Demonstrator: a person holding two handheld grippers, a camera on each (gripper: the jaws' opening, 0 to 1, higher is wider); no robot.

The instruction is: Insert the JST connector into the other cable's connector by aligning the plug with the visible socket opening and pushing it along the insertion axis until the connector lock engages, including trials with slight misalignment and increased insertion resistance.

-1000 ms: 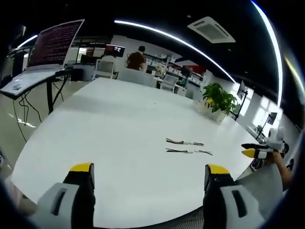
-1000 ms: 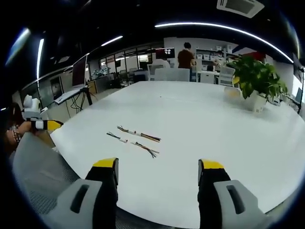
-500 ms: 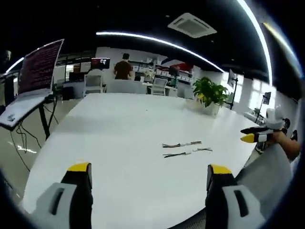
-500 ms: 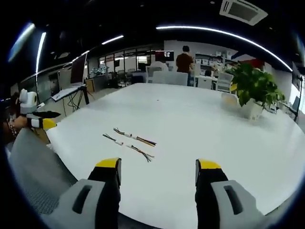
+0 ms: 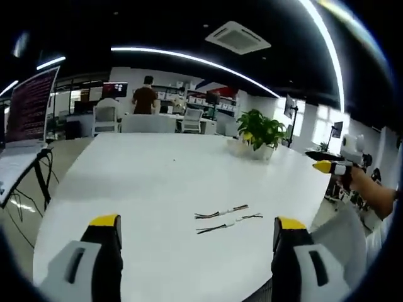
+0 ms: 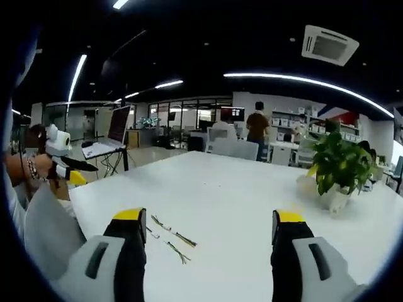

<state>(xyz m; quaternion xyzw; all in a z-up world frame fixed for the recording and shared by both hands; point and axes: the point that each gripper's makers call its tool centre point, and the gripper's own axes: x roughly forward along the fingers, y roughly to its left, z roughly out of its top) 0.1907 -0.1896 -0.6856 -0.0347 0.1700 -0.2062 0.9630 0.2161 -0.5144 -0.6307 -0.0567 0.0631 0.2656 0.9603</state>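
Two short cables with white JST connectors lie side by side on the white table (image 5: 145, 182). In the left gripper view the farther cable (image 5: 221, 211) and the nearer cable (image 5: 228, 223) rest ahead between my jaws. In the right gripper view the same pair, one cable (image 6: 165, 228) and the other cable (image 6: 173, 248), lies beside my left jaw. My left gripper (image 5: 196, 225) is open and empty, held above the near table edge. My right gripper (image 6: 208, 218) is open and empty too. The right gripper (image 5: 332, 165) shows at the right of the left gripper view, the left gripper (image 6: 68, 171) at the left of the right gripper view.
A potted plant (image 5: 259, 131) (image 6: 337, 170) stands on the table's far side. A laptop on a stand (image 5: 25, 119) sits left of the table. Office chairs, desks and a standing person (image 6: 257, 126) are at the back. A grey sleeve (image 6: 44, 226) shows low at left.
Both cameras have tilted up and the grippers have lifted; the cables now sit lower in each view. The cables themselves have not moved, and both grippers stay open.
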